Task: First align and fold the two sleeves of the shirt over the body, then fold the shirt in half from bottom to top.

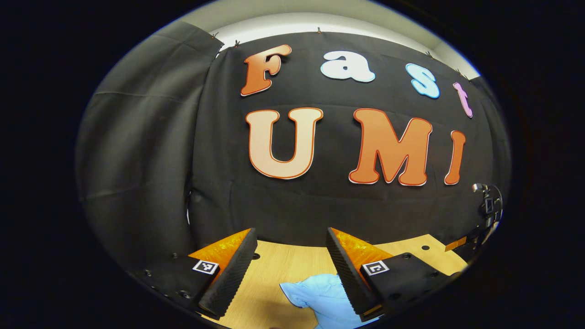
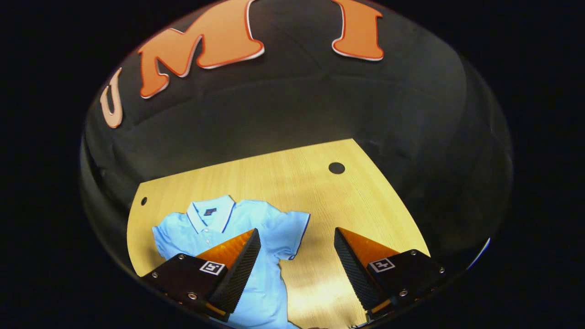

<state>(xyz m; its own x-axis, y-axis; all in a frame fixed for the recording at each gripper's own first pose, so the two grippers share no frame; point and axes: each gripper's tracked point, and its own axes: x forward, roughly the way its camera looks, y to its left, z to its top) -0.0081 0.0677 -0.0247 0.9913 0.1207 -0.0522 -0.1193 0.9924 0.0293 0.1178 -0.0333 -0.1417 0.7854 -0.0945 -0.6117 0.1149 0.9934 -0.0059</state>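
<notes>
A light blue polo shirt [image 2: 269, 237] lies flat on the wooden table [image 2: 292, 183], collar toward the far wall and both short sleeves spread out. My right gripper [image 2: 297, 237] hovers open above it, the right sleeve [image 2: 292, 233] just under the gap between its fingers, nothing held. In the left gripper view a rumpled edge of the shirt [image 1: 320, 294] lies on the table below the left gripper [image 1: 290, 237], which is open and holds nothing. That gripper sits high, tilted toward the wall.
The table [image 1: 292, 265] has small round holes [image 2: 337, 167] near its far corners. Black cloth walls close it in at the back and sides. A stand with a small device [image 1: 489, 205] is at the far right in the left gripper view.
</notes>
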